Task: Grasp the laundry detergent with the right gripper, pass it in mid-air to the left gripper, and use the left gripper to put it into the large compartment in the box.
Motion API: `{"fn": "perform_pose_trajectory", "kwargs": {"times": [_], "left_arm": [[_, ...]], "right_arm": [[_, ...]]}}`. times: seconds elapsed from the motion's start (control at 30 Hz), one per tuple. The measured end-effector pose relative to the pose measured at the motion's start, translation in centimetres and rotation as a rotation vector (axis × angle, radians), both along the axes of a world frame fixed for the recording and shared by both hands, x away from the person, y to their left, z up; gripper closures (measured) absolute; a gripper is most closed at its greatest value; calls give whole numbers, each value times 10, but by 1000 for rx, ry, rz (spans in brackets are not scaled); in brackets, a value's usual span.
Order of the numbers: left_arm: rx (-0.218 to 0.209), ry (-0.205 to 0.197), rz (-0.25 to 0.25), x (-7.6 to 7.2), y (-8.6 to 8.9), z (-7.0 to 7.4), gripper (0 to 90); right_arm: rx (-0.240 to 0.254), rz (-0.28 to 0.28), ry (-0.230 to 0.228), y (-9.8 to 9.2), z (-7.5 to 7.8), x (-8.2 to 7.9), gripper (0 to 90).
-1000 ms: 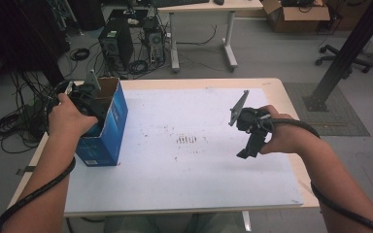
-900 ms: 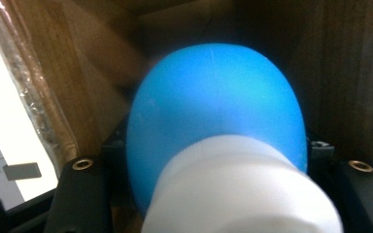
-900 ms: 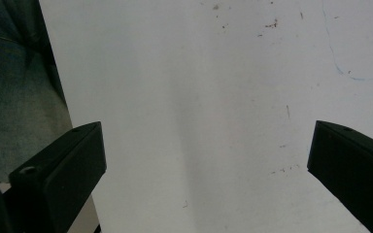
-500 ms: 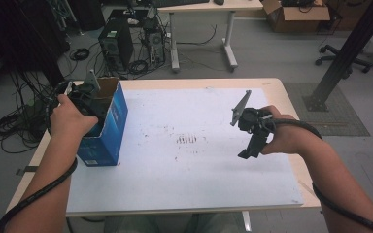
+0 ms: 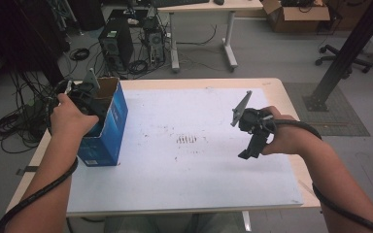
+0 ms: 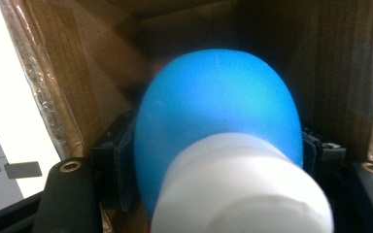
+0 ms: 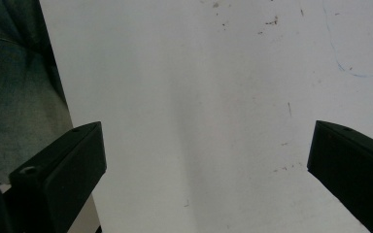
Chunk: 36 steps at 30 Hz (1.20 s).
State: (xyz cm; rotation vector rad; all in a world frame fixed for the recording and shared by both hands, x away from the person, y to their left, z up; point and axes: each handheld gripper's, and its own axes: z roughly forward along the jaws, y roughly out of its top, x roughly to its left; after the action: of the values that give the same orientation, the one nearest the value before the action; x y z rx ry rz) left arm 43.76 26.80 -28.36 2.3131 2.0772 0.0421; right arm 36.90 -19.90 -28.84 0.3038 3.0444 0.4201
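Note:
A blue cardboard box (image 5: 104, 136) stands open-topped at the table's left edge. My left gripper (image 5: 88, 97) reaches down into it. Inside, a rounded blue bottle-like thing (image 6: 218, 111) with a white cap (image 6: 243, 194) sits between the jaws, close to the camera and blurred. The jaws have just been opening, and the pads (image 6: 119, 165) stand beside its sides without squeezing it. My right gripper (image 5: 246, 150) hovers over the white sheet (image 7: 199, 97) at the table's right, open, with nothing between its jaws.
The white sheet (image 5: 189, 170) covers most of the wooden table (image 5: 291, 102) and carries faint dark marks (image 5: 187, 140) in its middle. Behind the table are computer towers (image 5: 114, 43), cables and another desk. A black post (image 5: 345, 53) rises at the right.

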Motion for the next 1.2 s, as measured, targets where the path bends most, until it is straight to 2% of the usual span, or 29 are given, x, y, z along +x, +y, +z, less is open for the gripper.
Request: {"fn": "perform_pose_trajectory", "kwargs": {"times": [0.13, 0.53, 0.67, 0.83, 1.2], "left_arm": [[-7, -4, 5, 0, 0, 1, 298], [10, -12, 3, -2, -3, 9, 280], [4, -21, 8, -4, -2, 13, 275], [-15, -21, 13, -5, 0, 20, 215], [2, -30, 10, -8, -1, 29, 234]], "right_arm": [[0, 2, 1, -1, 0, 0, 3], [3, 0, 0, -3, 1, -1, 3], [5, 3, -4, -3, 2, -1, 3], [5, 2, -5, -2, 4, -1, 3], [6, 5, -12, -2, 7, -3, 3]]}}
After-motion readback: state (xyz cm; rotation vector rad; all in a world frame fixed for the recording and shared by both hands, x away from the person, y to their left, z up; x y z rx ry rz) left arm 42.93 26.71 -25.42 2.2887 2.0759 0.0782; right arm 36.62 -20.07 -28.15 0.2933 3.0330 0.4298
